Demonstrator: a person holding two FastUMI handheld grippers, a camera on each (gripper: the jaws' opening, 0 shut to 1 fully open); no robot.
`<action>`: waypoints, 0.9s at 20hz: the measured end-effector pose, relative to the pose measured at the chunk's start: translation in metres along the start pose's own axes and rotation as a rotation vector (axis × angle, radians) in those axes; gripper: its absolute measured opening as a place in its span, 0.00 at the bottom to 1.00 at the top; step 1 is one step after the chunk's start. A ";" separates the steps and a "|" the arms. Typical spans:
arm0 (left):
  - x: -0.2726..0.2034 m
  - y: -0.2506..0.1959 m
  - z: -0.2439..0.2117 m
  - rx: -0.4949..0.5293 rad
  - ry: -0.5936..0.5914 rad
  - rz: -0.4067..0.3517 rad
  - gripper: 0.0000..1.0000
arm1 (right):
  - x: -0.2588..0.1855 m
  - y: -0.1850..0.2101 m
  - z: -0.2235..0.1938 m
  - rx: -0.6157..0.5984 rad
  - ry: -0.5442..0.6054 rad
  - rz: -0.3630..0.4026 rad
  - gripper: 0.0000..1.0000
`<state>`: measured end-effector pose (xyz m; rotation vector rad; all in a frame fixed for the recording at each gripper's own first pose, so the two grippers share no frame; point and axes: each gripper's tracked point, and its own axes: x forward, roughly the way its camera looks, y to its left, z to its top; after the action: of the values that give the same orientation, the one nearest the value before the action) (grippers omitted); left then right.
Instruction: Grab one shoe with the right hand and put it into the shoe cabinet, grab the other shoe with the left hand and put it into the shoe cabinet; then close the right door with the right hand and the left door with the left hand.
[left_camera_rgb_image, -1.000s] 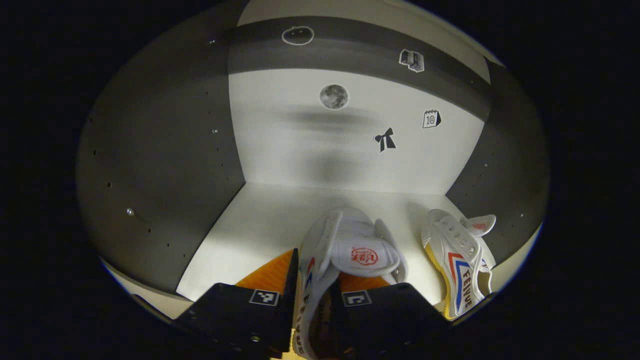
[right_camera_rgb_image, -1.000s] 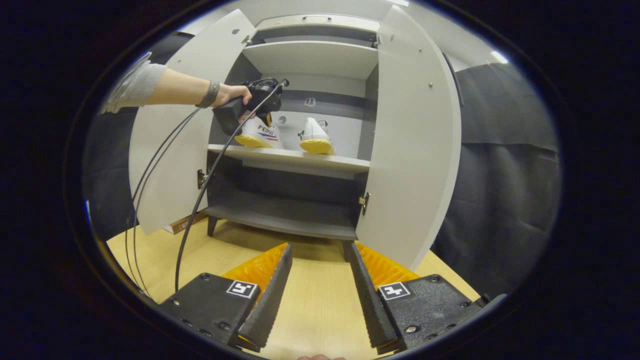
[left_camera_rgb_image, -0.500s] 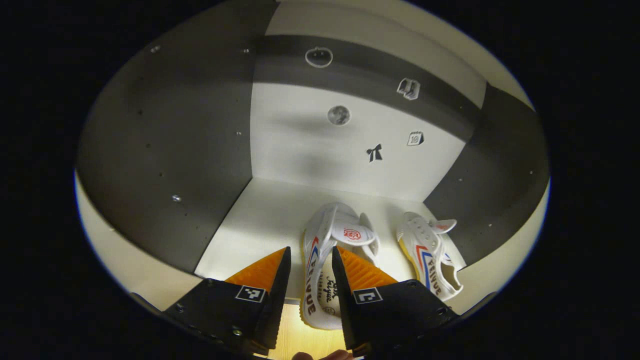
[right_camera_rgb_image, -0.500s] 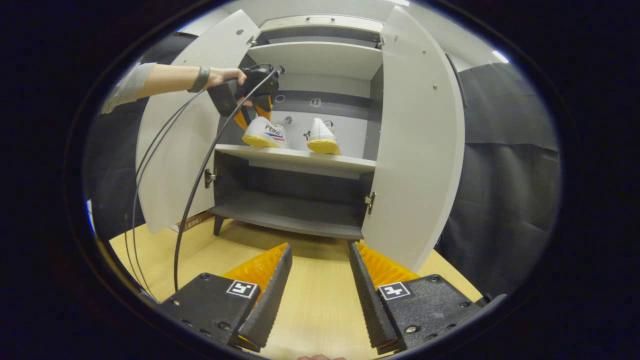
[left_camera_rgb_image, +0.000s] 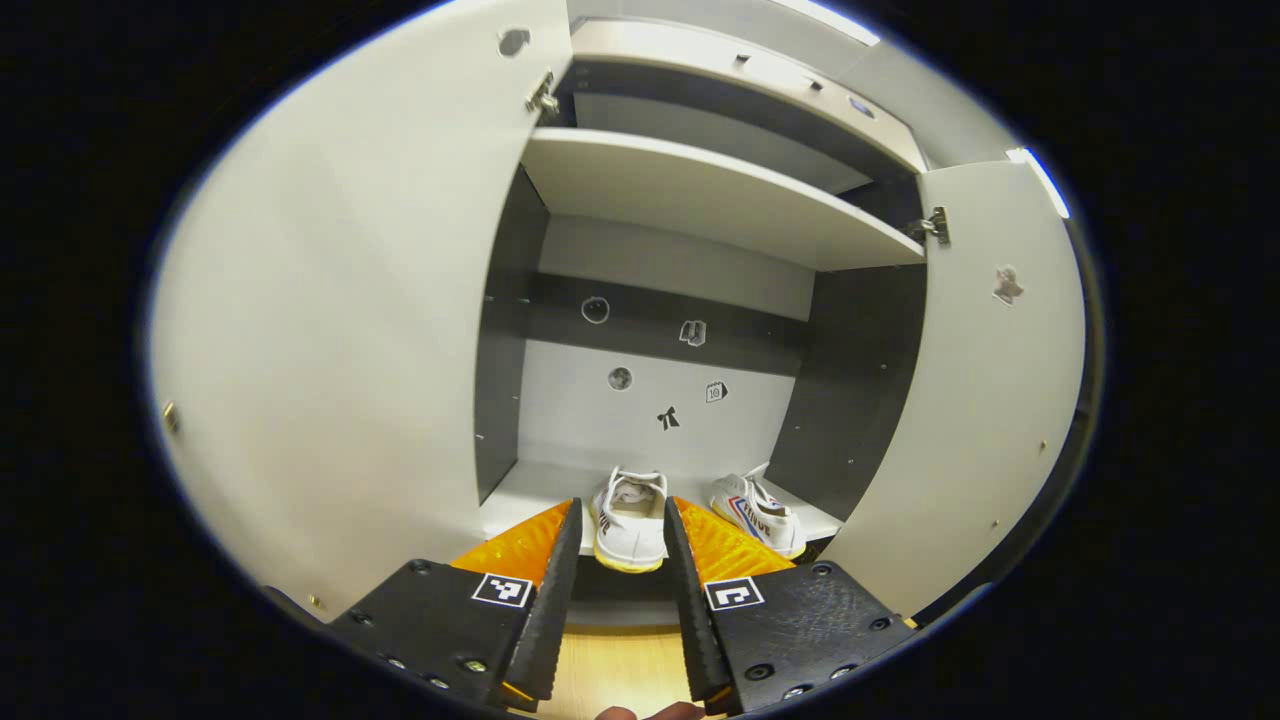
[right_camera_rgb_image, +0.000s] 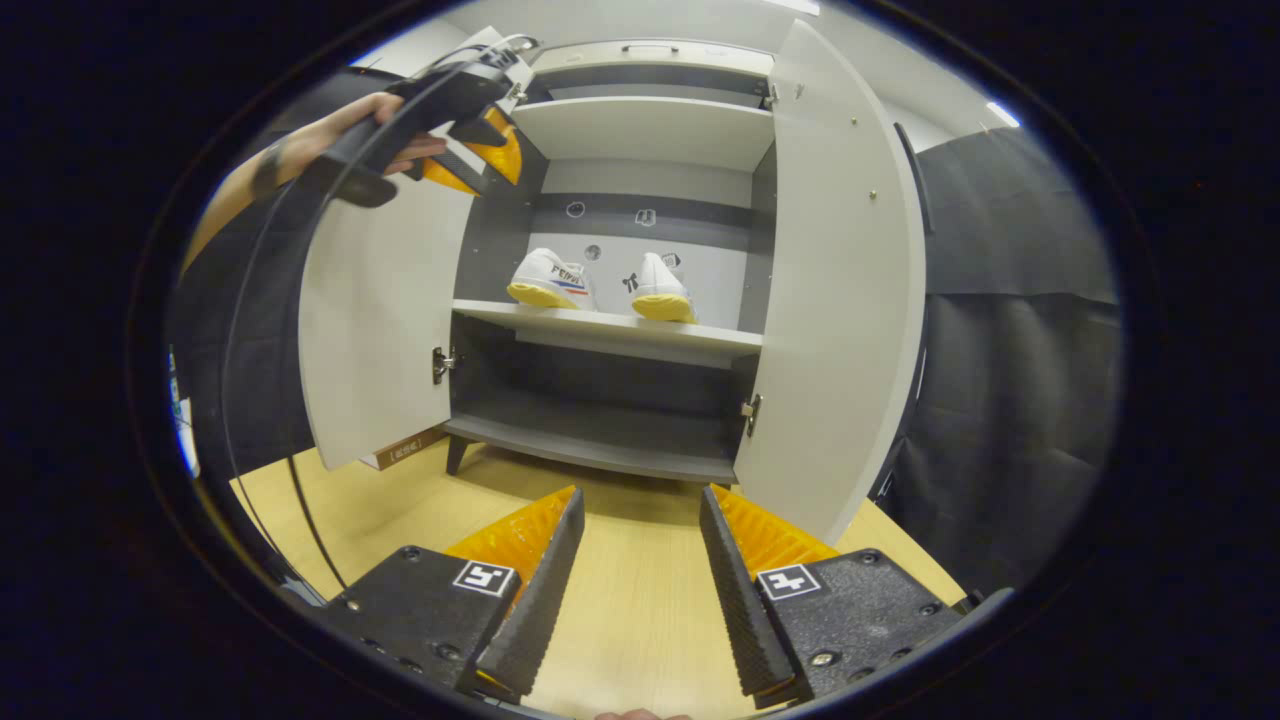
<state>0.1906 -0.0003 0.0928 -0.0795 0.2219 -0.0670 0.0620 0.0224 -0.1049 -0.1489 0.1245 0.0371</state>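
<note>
Two white shoes with yellow soles stand side by side on the middle shelf (right_camera_rgb_image: 610, 330) of the open shoe cabinet: the left shoe (right_camera_rgb_image: 550, 280) (left_camera_rgb_image: 628, 520) and the right shoe (right_camera_rgb_image: 660, 288) (left_camera_rgb_image: 760, 512). My left gripper (left_camera_rgb_image: 620, 512) is open and empty, out in front of the cabinet and facing the shelf (left_camera_rgb_image: 520, 500). In the right gripper view a hand (right_camera_rgb_image: 370, 120) holds the left gripper (right_camera_rgb_image: 475, 165) high by the left door (right_camera_rgb_image: 375, 340). My right gripper (right_camera_rgb_image: 641, 495) is open and empty, low over the wooden floor, well short of the right door (right_camera_rgb_image: 840, 290).
Both doors stand wide open, the left door (left_camera_rgb_image: 330, 350) close beside my left gripper and the right door (left_camera_rgb_image: 980, 380) further off. Cables (right_camera_rgb_image: 260, 330) hang from the left gripper. Black cloth wall (right_camera_rgb_image: 1000, 380) is to the right. Wooden floor (right_camera_rgb_image: 620, 600) lies before the cabinet.
My left gripper opened off the left shoe, leaving it on the shelf, and drew back out of the cabinet and upward. The right gripper has barely moved.
</note>
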 end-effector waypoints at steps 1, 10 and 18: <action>-0.020 0.003 -0.014 -0.004 -0.030 0.022 0.48 | -0.002 -0.002 0.002 -0.002 -0.005 -0.002 0.75; -0.145 -0.009 -0.177 0.153 -0.129 0.109 0.72 | -0.020 -0.010 0.005 0.023 -0.014 -0.010 0.75; -0.177 -0.028 -0.213 0.109 -0.111 0.080 0.81 | -0.049 -0.023 0.029 0.085 -0.027 -0.005 0.94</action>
<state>-0.0305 -0.0304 -0.0731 0.0344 0.1101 0.0053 0.0179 0.0025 -0.0666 -0.0639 0.0984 0.0289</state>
